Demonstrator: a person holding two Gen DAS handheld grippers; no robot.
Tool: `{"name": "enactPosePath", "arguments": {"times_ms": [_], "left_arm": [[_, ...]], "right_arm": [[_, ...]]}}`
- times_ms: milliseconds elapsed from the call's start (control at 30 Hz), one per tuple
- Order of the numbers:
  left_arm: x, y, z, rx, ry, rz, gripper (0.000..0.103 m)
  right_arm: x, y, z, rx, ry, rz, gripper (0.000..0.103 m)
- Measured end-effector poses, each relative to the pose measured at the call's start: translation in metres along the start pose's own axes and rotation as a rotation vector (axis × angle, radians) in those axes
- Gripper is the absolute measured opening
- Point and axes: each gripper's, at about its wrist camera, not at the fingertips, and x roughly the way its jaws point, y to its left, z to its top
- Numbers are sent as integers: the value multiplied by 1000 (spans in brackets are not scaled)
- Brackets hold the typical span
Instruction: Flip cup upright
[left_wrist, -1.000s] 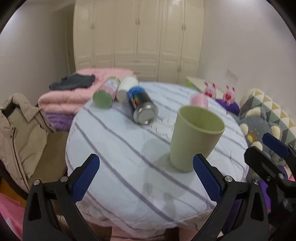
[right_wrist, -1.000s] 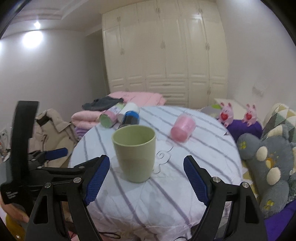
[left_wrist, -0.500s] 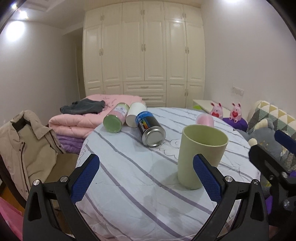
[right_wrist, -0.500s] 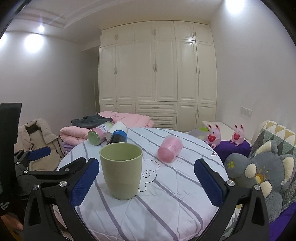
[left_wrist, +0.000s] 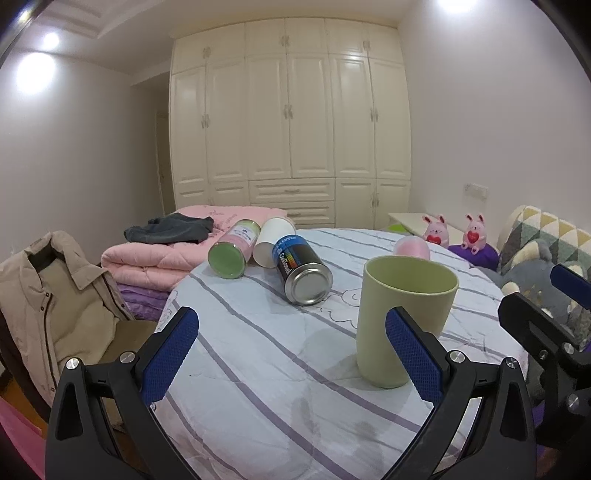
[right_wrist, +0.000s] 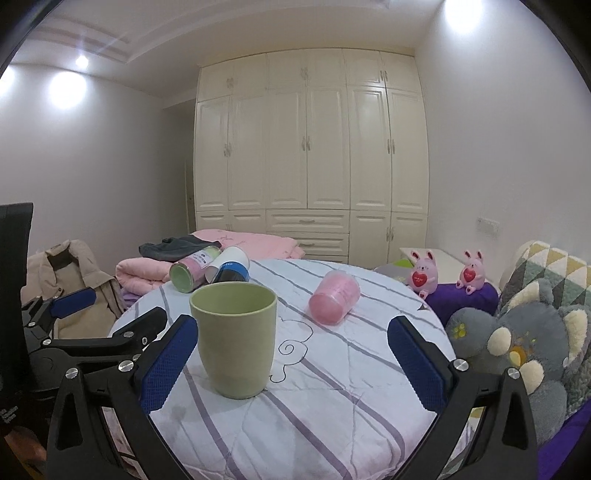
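Centrally, a round surface (left_wrist: 258, 369) covered with a white cloth striped in purple fills the middle of both views, and every place below is given relative to it. Behind it, a cream wardrobe (left_wrist: 291, 122) with panelled doors and drawers spans the back wall. Beyond its far left edge lies a stack of folded pink quilts (left_wrist: 147, 258) with a dark grey garment on top. To its left, a beige jacket (left_wrist: 48, 310) hangs over a chair. To its right sit grey plush toys (right_wrist: 517, 343), and further back two small pink rabbit figures (right_wrist: 423, 273).

Near the front of the surface, a pale green cup (left_wrist: 402, 317) stands upright with its open mouth facing up, nothing touching it. Toward the far left edge three cylinders lie on their sides close together: a blue spray can (left_wrist: 301, 271) with a bare metal base, a white paper cup (left_wrist: 271, 242), and a pink canister with a green end (left_wrist: 232, 253). Toward the far right, a pink cup (right_wrist: 334, 297) lies on its side, well apart from the green cup.

Closest to the cameras, the left hand-held gripper (left_wrist: 291, 358) has its blue-padded fingers spread wide, gripping nothing; the green cup shows just behind its right finger. The right hand-held gripper (right_wrist: 293, 363) is likewise spread wide and holds nothing, with the green cup just beside its left finger.
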Motion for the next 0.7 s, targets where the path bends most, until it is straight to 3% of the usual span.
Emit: {"name": "enactPosePath", "arguments": {"times_ms": [700], "left_arm": [[-1,1,-1,-8,-4,18,102]], "right_arm": [[5,-9,-4,56,60,31,103]]}}
